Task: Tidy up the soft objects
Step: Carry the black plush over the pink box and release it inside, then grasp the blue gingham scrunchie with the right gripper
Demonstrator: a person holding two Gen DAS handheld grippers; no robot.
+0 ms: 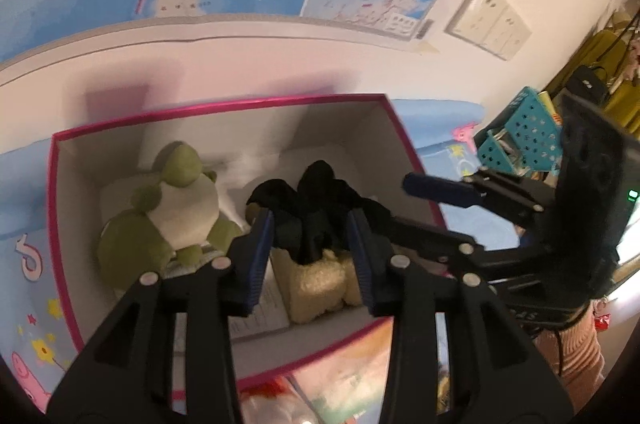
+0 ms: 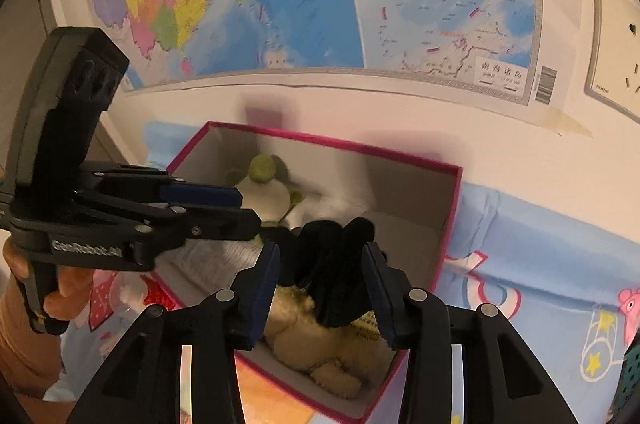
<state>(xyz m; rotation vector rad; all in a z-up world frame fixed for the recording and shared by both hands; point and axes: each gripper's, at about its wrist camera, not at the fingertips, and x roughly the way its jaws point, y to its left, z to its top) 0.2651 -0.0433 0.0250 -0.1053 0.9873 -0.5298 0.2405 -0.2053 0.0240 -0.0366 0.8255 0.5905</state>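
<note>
**Black cloth goes into the pink box beside the plush toys**

While both tools hang over the open pink box (image 1: 224, 108), the soft things lie gathered inside it, which fits a sorting job where the box is the collecting place. At the left of the box, toward its far wall, a green-and-white plush toy (image 1: 172, 208) sits leaning on a white lining. Right of it, nearer the front, a cream fuzzy plush (image 1: 316, 284) lies low on the floor of the box, and a crumpled black cloth (image 1: 320, 196) is draped over the top of it.

The left tool (image 1: 310, 248) points down into the box with its blue pads a moderate way apart; the black cloth shows between them, but the pads do not seem to press on it, so I judge it released rather than held. The right tool (image 2: 322, 284) stands likewise, jaws partly open on either side of the same cloth, with no clear pinch. Probably the cloth was carried by both ends because it is limp, and it is now being let down onto the pile.

Much is uncertain. Motion blur smears the far part of the box in the right wrist view. The cloth's form is unreadable: whether garment or bag I cannot tell. The cream plush is half covered, and a printed paper (image 1: 260, 308) beside it is partly hidden by the left tool. The box rests on a blue cartoon-print sheet (image 2: 540, 264), cut off at the edges.
</note>
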